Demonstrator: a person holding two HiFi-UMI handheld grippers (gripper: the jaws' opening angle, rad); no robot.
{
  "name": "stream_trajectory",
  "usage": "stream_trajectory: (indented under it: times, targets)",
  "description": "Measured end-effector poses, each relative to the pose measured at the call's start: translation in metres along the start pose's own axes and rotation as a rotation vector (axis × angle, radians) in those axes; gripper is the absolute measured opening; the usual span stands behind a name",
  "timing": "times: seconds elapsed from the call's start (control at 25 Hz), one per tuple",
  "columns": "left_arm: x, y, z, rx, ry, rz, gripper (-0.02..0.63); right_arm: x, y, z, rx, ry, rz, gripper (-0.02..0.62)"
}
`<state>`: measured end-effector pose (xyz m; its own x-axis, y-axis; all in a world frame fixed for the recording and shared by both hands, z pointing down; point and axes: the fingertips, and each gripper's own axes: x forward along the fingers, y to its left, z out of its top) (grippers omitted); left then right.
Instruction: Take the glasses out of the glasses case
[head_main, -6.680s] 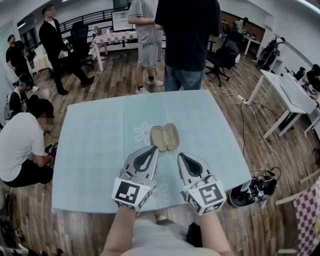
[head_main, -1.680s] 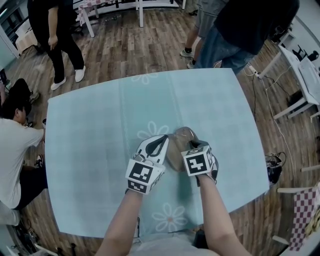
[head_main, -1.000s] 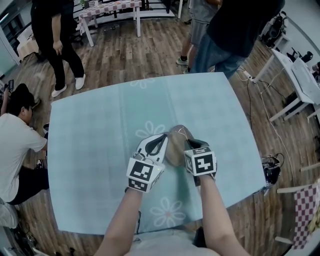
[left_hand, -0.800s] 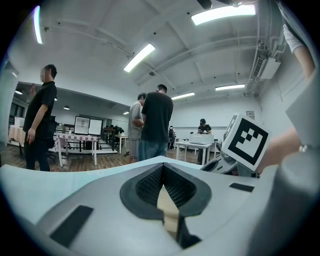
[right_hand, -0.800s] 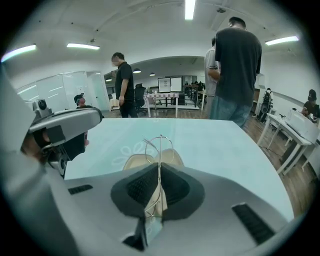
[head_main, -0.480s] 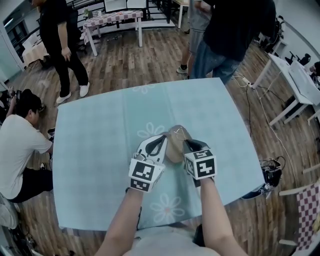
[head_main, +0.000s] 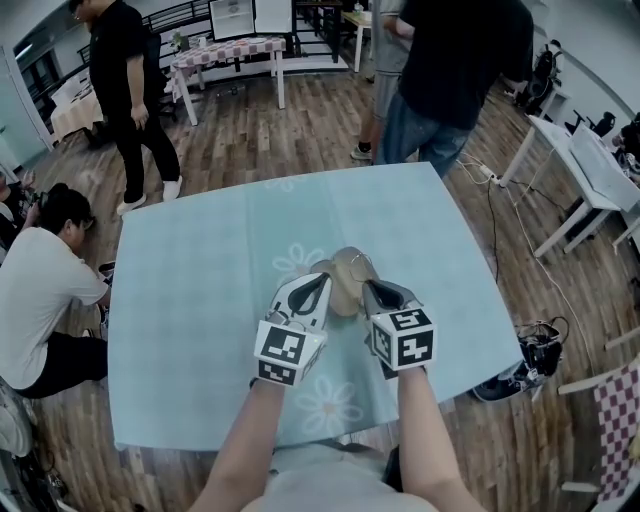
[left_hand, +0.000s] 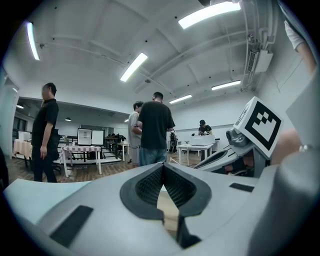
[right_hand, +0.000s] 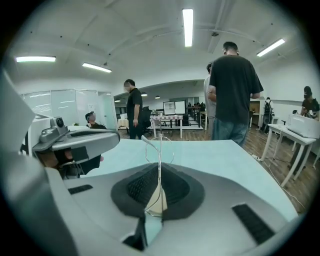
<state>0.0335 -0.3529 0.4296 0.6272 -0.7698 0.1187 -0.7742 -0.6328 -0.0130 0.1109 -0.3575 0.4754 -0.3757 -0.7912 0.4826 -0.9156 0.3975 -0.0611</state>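
Observation:
A beige glasses case (head_main: 343, 280) is held over the pale teal tablecloth (head_main: 190, 300), between my two grippers. My left gripper (head_main: 320, 283) is shut on the case's left edge; in the left gripper view a beige strip of the case (left_hand: 168, 209) sits pinched between its dark pads (left_hand: 150, 182). My right gripper (head_main: 368, 287) is shut on thin wire-framed glasses (head_main: 357, 262). In the right gripper view the glasses (right_hand: 159, 145) stand upright out of the jaws, above the table. Each gripper appears in the other's view: the right gripper (left_hand: 252, 132), the left gripper (right_hand: 75, 140).
A person in a dark shirt and jeans (head_main: 455, 80) stands at the table's far edge, with another person (head_main: 135, 90) further back left. Someone sits on the floor (head_main: 40, 300) at the left. White desks (head_main: 580, 165) stand on the right, with cables and a bag (head_main: 525, 360) on the floor.
Both grippers have risen a little, the right one more, carrying the glasses up and tilting flatter. The head view has swung up and shows more of the room.

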Motion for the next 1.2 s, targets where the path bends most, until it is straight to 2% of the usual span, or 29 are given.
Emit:
stream_trajectory:
  times: [0.4,0.64,0.92,1.2]
  targets:
    - [-0.029,-0.022,0.02,0.0,-0.067,0.026,0.008,-0.052,0.016,0.011,-0.07,-0.164,0.003,0.023]
    - [-0.047,-0.039,0.033,0.005,-0.11,0.05,0.008,-0.08,0.024,0.017,-0.098,-0.229,0.038,0.023]
    - [-0.067,-0.055,0.049,0.03,-0.158,0.076,0.008,-0.12,0.035,0.033,-0.162,-0.374,0.07,0.023]
    - [-0.079,-0.074,0.062,0.058,-0.214,0.052,0.008,-0.149,0.05,0.044,-0.199,-0.473,0.08,0.023]
